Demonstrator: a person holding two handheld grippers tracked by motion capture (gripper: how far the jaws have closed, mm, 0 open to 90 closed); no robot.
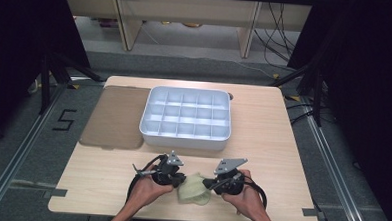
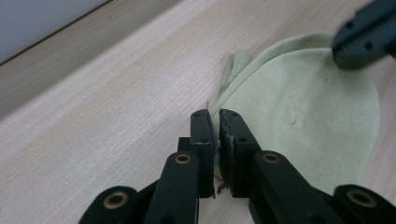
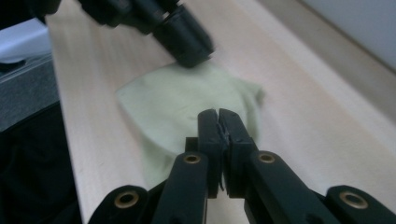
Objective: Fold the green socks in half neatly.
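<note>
Cloth: a small pale green knitted cloth (image 1: 194, 189) lies on the wooden surface (image 1: 282, 144) near the person's edge, between the two grippers.
Left gripper: the left gripper (image 2: 214, 122) has its jaws pressed together at the left edge of the cloth; they seem to pinch the hem, with a bit of fabric showing between them.
Right gripper: the right gripper (image 3: 218, 120) has its jaws closed too, low over the opposite side of the cloth; a thin layer seems to be caught between them, but I cannot be sure.
Handling: I judge the cloth light, soft and limp. It will sag and fold if it is lifted, and it will not break. The best hold is at the edges or corners, one on each side, so it stays spread.
Other things: a white compartment tray (image 1: 185, 116) stands farther back, well apart from the cloth, with a brown mat (image 1: 114, 118) just beside it.
Hard to see: the right gripper view is blurred. The cloth's underside and its folded parts are hidden.
</note>
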